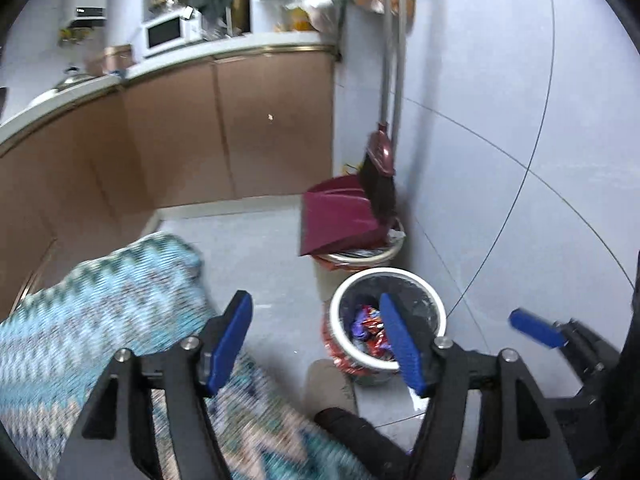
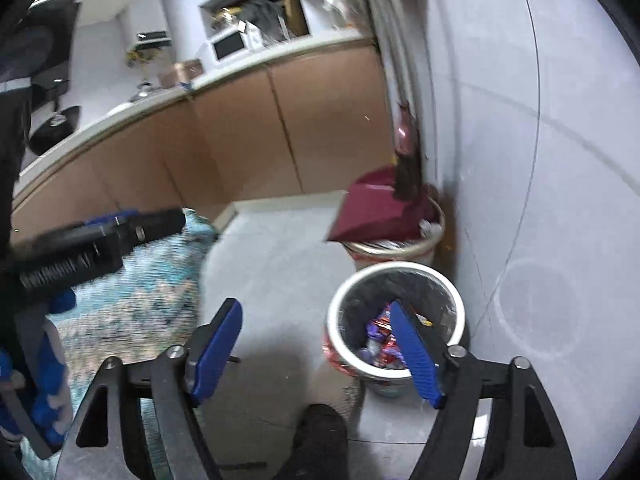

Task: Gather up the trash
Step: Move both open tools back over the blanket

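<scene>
A white round trash bin (image 1: 436,304) with a black liner stands on the floor by the wall; it also shows in the right wrist view (image 2: 456,300). Colourful wrappers (image 1: 370,326) lie inside it, also visible in the right wrist view (image 2: 382,340). My left gripper (image 1: 316,338) is open and empty, above the floor just left of the bin. My right gripper (image 2: 318,344) is open and empty, above the floor left of the bin. A blue finger of the right gripper (image 1: 536,328) shows at the right of the left wrist view.
A second bin (image 1: 360,256) behind the first holds a maroon dustpan (image 1: 340,216) and a broom (image 1: 378,176) leaning on the wall. A blue patterned rug (image 1: 100,312) lies on the left. Brown cabinets (image 1: 224,128) with a cluttered counter stand behind. A dark shoe (image 2: 320,436) is at the bottom.
</scene>
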### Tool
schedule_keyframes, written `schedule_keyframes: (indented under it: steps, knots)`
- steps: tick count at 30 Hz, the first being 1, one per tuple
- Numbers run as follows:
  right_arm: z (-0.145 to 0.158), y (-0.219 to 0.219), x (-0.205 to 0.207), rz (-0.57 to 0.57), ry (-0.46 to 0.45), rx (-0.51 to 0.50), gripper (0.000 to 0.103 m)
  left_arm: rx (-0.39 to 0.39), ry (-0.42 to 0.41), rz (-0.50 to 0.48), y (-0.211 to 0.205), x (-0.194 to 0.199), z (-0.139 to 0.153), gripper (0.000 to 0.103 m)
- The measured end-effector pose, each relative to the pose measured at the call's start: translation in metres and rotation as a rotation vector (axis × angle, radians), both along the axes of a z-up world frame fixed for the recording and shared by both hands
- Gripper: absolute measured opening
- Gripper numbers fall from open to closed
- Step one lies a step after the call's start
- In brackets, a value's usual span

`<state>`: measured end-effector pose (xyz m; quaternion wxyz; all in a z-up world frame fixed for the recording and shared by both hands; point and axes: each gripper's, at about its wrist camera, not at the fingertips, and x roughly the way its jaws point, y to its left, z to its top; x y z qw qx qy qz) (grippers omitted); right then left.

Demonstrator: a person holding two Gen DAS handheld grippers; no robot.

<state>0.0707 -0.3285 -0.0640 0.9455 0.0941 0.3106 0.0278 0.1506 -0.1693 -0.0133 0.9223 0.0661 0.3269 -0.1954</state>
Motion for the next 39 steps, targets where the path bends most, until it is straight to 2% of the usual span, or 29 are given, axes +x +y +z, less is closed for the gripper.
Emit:
schedule_keyframes:
  steps: [4, 6, 9, 18, 23, 30, 39]
  knots:
    - [0.022, 0.031, -0.023, 0.038, -0.046, -0.038, 0.091, 0.019, -0.070, 0.063, 0.039, -0.041, 0.013, 0.072]
    - [0.032, 0.045, -0.034, 0.048, -0.074, -0.050, 0.100, 0.018, -0.098, 0.096, 0.058, -0.060, 0.022, 0.072]
    - [0.045, 0.060, -0.047, 0.054, -0.109, -0.068, 0.103, 0.001, -0.140, 0.140, 0.081, -0.086, 0.032, 0.072]
    - [0.068, 0.092, -0.079, 0.079, -0.175, -0.130, 0.103, -0.014, -0.269, 0.241, 0.127, -0.143, 0.059, 0.072]
    - [0.073, 0.103, -0.092, 0.094, -0.203, -0.146, 0.103, -0.032, -0.305, 0.290, 0.147, -0.162, 0.067, 0.072]
    - [0.082, 0.116, -0.105, 0.113, -0.237, -0.164, 0.103, -0.029, -0.356, 0.349, 0.161, -0.180, 0.074, 0.081]
    - [0.088, 0.123, -0.116, 0.130, -0.268, -0.177, 0.103, -0.030, -0.370, 0.354, 0.167, -0.191, 0.074, 0.082]
